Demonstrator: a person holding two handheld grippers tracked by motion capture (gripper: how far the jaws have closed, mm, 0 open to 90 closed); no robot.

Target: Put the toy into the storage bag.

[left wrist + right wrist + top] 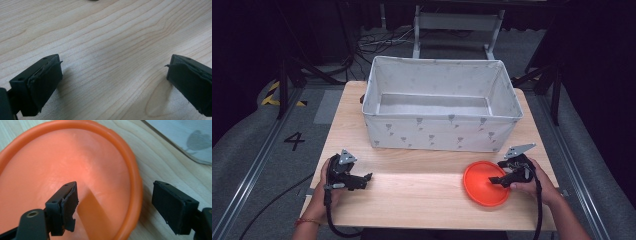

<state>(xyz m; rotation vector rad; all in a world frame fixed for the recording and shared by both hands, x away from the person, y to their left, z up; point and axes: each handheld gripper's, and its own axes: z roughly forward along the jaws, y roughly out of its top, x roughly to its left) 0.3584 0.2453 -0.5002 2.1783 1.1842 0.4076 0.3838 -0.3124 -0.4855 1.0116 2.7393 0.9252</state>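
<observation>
An orange round plate (485, 183) lies on the wooden table (412, 192) at the front right. My right gripper (498, 180) is open over the plate's right side. In the right gripper view one jaw hangs above the plate's inside (62, 175) and the other stands outside its rim, so the open right gripper (117, 205) straddles the rim. My left gripper (366, 180) rests at the front left of the table. The left gripper view has this gripper (112, 75) open, with bare wood between its jaws.
A large white fabric bin (439, 102) with a grey print stands across the back half of the table, and its inside looks bare. Its corner (185, 137) lies close beyond the plate. Dark floor, cables and metal frame legs surround the table.
</observation>
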